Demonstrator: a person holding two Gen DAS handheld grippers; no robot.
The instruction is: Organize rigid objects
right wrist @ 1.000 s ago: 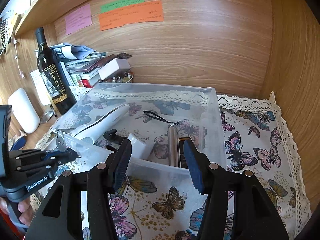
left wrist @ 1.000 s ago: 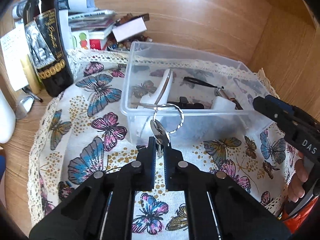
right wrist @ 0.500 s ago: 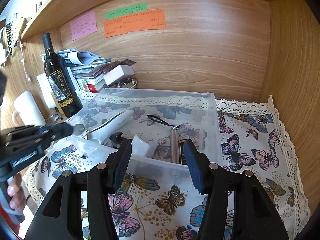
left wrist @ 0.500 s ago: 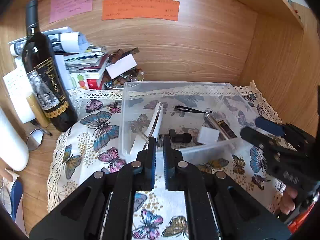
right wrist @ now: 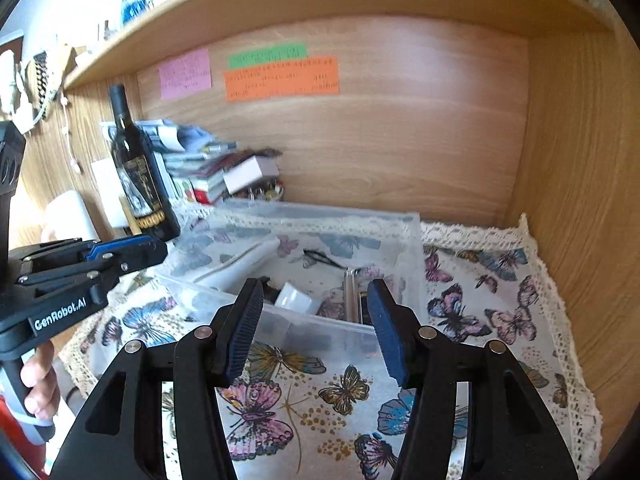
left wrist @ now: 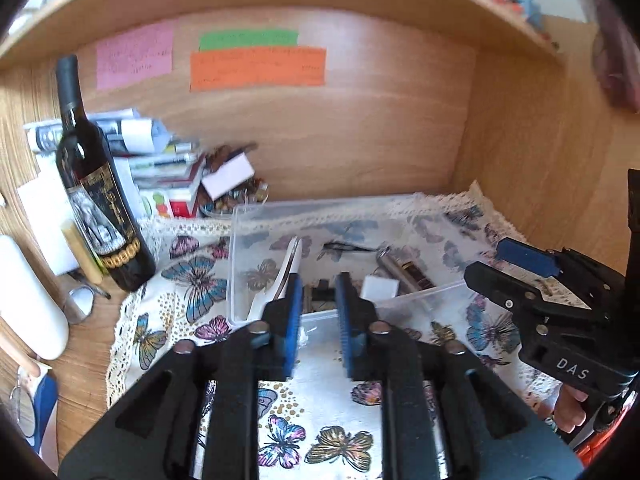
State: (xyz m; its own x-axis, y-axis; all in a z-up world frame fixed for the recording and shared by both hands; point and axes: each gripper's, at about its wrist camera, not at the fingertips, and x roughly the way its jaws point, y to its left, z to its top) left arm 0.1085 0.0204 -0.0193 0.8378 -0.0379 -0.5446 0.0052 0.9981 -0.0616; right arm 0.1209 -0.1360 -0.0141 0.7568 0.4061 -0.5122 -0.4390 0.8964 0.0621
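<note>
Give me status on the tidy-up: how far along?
Done: the clear bin holds a white tool, a metal cylinder, a small white block and dark bits. In hand: nothing; the left gripper has just been opening, the right gripper is open and empty. Left: nothing loose visible on the butterfly cloth.
</note>
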